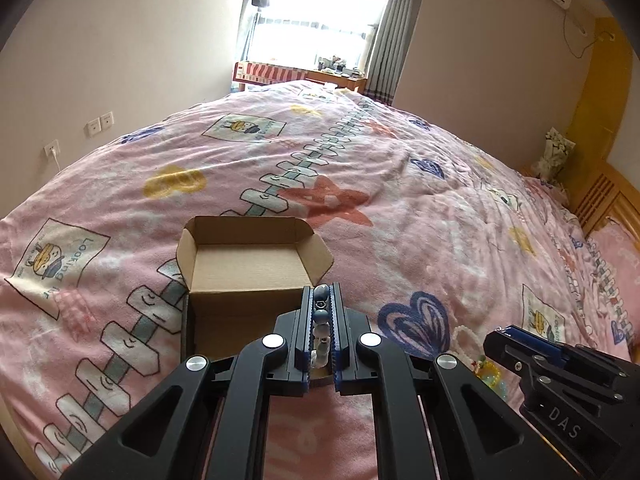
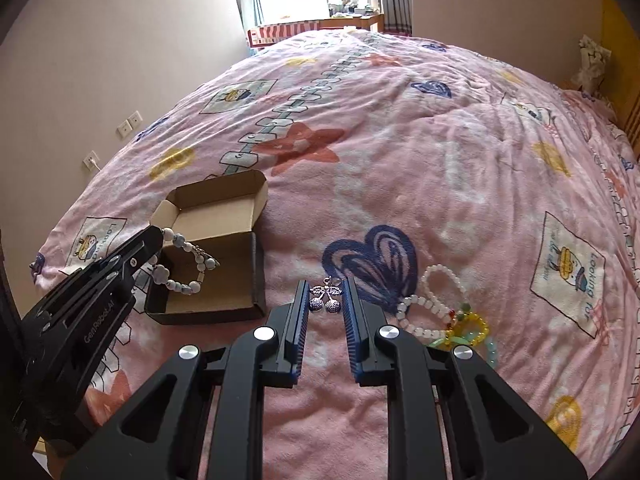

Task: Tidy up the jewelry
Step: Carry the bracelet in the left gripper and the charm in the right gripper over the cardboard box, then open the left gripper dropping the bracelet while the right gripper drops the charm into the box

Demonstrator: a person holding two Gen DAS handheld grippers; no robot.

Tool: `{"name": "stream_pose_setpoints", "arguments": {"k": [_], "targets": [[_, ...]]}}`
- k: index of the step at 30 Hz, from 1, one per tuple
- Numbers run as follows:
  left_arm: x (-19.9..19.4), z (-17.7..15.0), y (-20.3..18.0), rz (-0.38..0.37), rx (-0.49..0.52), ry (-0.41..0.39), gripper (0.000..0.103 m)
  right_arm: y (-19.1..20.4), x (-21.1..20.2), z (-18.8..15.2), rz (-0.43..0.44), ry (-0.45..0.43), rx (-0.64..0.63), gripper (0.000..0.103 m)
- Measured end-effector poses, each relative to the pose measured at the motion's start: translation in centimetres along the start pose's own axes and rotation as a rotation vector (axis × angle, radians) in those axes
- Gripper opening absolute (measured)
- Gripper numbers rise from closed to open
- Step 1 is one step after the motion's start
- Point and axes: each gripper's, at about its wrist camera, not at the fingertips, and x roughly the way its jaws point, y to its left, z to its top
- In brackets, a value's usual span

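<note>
- Pink bed (image 2: 400, 184) lies mostly bare beyond the open box (image 2: 212, 264).
- Left gripper (image 1: 322, 300) fingers clamp a bead bracelet (image 2: 188, 268) over the box.
- Right gripper (image 2: 326, 300) fingers stand apart around a cherry charm (image 2: 326, 300); other bracelets (image 2: 444, 312) lie just beside.

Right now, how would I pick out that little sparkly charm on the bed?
Find the big navy heart printed on the pink blanket, right of the open cardboard box. At the heart's lower left, between the right gripper fingers, is the cherry charm: small silver rhinestones, unlike the beaded white bracelet beside it.
</note>
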Motion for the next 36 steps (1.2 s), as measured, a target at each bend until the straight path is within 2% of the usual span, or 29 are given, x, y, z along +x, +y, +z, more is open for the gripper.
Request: {"name": "stream_pose_setpoints", "arguments": {"k": [9,12,22,24,26,28,31,36], "targets": [[0.6,0.4,3.7,0.020,-0.083,0.006,0.009,3.8,7.0,2.3,0.119,0.101,0.014,0.018],[0.8,0.5,4.5,0.027,-0.103,0.003,0.009,4.9,8.9,2.5,0.119,0.132,0.014,0.019],[1.0,0.8,5.7,0.036,-0.134,0.001,0.009,7.0,8.9,2.5,0.129,0.139,-0.030,0.020],[0.8,0.8,5.7,0.048,-0.140,-0.003,0.009,7.0,8.6,2.6,0.157,0.137,-0.026,0.030],[0.6,0.9,5.8,0.054,-0.144,-0.006,0.020,7.1,8.3,2.6,0.149,0.127,-0.030,0.034],[0.3,0.9,6.1,0.082,-0.149,-0.022,0.039,6.9,8.0,2.7,0.148,0.116,-0.018,0.034],[0.2,1.0,6.4,0.076,-0.151,-0.034,0.054,6.2,7.6,2.7,0.157,0.113,-0.004,0.034],[0.2,1.0,6.4,0.069,-0.159,-0.035,0.054,5.4,7.5,2.3,0.133,0.114,-0.001,0.034]]}}
